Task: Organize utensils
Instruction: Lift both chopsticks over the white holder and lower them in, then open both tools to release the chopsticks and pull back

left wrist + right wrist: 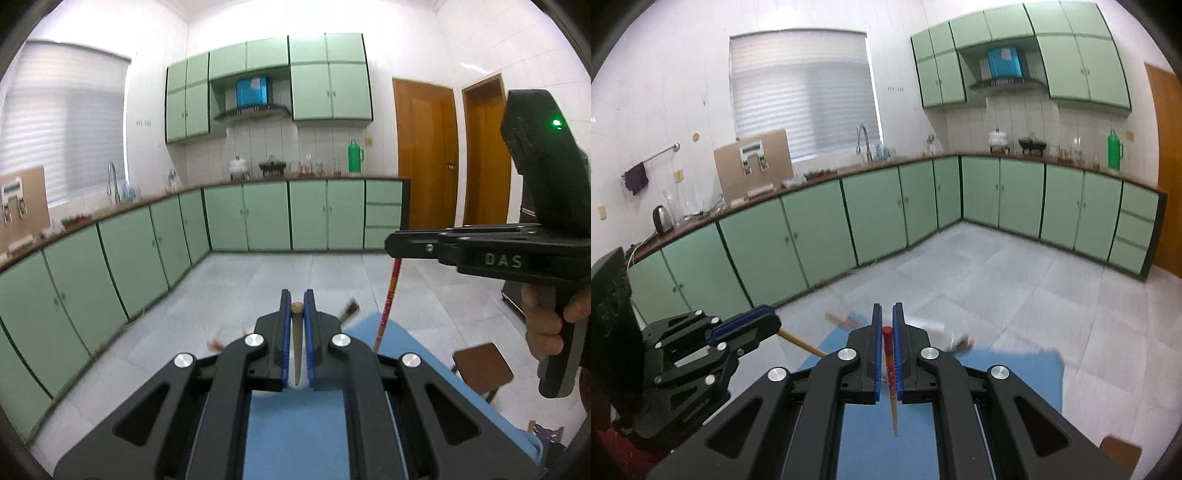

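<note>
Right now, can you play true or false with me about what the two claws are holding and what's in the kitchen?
1. The left claw is shut on a tan stick. True.
2. The right claw is open and holds nothing. False: it is shut on a red chopstick.
3. The kitchen cabinets are green. True.
4. The mat below the claws is yellow. False: it is blue.
5. A green flask stands on the counter. True.

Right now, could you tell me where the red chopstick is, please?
The red chopstick is clamped in the right tool, held above the blue mat; the left wrist view shows it hanging down at right.
</note>
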`<state>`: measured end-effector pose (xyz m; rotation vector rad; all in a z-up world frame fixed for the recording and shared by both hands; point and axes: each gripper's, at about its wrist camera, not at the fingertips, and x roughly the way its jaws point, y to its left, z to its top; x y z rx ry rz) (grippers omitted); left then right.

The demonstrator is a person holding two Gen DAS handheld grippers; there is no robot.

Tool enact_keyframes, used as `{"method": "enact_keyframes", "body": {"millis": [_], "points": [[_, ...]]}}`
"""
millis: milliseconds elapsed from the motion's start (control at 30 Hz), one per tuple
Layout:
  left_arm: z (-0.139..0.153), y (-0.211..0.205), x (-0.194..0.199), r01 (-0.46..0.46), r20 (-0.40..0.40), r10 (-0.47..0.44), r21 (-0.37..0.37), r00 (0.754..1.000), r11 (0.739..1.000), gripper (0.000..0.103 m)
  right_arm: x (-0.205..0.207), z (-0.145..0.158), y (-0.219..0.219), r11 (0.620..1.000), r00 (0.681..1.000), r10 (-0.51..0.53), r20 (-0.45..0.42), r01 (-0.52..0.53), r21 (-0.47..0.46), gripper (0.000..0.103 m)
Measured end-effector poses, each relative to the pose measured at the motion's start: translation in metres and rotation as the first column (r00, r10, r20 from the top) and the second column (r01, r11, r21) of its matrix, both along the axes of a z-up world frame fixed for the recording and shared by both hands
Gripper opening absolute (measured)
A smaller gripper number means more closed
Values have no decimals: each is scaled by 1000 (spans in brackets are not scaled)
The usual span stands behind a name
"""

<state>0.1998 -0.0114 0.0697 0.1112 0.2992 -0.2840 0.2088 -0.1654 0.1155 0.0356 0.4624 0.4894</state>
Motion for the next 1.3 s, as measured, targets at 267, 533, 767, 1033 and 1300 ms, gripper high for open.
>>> {"method": "enact_keyframes", "body": {"millis": [267, 533, 767, 1033, 1300], "points": [[28, -2, 38, -38, 63, 37, 23, 997, 999, 6, 48, 44, 1, 997, 993, -61, 97, 57, 49, 5], [6, 8, 83, -64, 14, 63, 13, 998, 998, 6, 100, 23, 6, 991, 985, -127, 119, 121, 54, 5], [-18, 14, 121, -69, -51, 68, -17, 996, 997, 6, 131, -15, 14, 991, 989, -129, 70, 127, 41, 5], [-37, 22, 142, -91, -124, 86, -37, 989, 995, 16, 136, -43, 6, 987, 987, -158, 20, 158, -2, 33], [-27, 30, 106, -115, -84, 111, -48, 990, 992, 50, 93, -40, -20, 970, 969, -240, 57, 241, -11, 70]]}}
